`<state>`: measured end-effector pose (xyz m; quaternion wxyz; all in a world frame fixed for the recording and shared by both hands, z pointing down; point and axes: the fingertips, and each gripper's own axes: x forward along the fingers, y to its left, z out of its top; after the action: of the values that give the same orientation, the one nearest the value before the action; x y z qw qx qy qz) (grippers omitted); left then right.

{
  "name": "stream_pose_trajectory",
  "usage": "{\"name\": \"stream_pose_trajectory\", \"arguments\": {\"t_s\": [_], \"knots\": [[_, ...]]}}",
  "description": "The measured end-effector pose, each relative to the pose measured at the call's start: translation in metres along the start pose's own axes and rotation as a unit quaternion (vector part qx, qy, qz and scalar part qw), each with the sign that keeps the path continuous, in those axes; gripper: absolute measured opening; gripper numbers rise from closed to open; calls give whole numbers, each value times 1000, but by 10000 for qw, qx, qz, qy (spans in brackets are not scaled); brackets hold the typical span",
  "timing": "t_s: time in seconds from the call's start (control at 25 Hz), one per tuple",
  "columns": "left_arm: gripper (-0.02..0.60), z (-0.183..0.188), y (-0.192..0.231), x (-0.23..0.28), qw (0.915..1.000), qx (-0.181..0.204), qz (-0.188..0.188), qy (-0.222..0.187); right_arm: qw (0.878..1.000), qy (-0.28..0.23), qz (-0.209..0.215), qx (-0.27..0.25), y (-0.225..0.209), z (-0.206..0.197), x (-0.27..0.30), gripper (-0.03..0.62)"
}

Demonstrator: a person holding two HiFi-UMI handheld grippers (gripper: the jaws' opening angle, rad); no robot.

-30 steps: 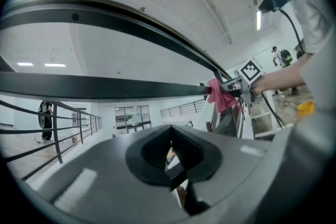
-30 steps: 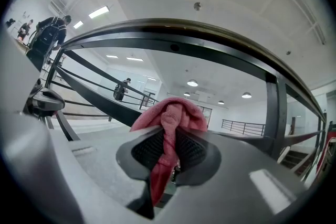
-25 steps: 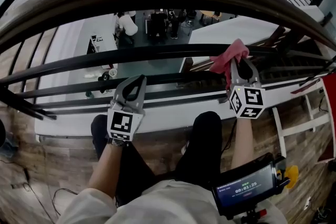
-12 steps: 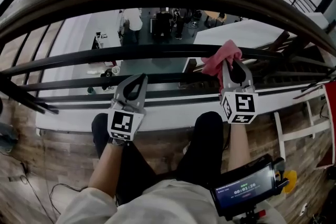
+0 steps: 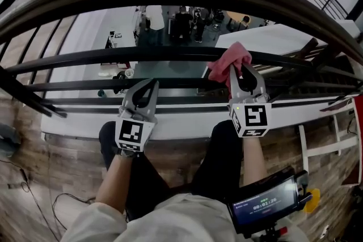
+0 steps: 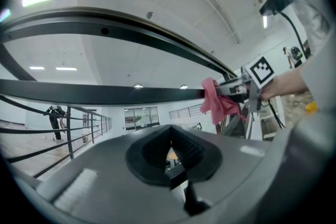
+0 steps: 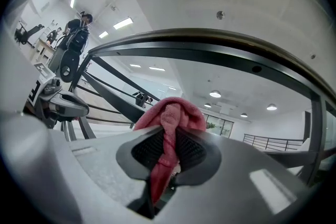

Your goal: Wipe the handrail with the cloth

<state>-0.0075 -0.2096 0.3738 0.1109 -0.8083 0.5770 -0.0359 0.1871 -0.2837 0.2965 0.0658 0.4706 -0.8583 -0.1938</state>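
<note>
Over atrium floor (image 5: 170, 71), seemingly mid-wipe: crumpled pink cloth (image 5: 228, 62) pinched in right gripper (image 5: 241, 68) on black metal rail (image 5: 113, 55); left gripper (image 5: 148, 85) closed (empty). Next: slide along, pressing.

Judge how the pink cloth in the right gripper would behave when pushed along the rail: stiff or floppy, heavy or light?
Probably floppy: the cloth bunches and folds where the right gripper pinches it. Likely light: its loose end hangs limp. Pushed along the rail, it may crumple and drag rather than slide.
</note>
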Motion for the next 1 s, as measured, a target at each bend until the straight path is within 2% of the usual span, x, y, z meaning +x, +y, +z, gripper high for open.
{"name": "stream_pose_trajectory", "arguments": {"t_s": [0.56,1.0], "knots": [[6,10,22,-17,9994,-52,290,-152,9963,-263,777,-259,77,34,24,58],[6,-10,44,-41,9988,6,482,-45,9892,-435,1354,-365,148,55,48,58]]}}
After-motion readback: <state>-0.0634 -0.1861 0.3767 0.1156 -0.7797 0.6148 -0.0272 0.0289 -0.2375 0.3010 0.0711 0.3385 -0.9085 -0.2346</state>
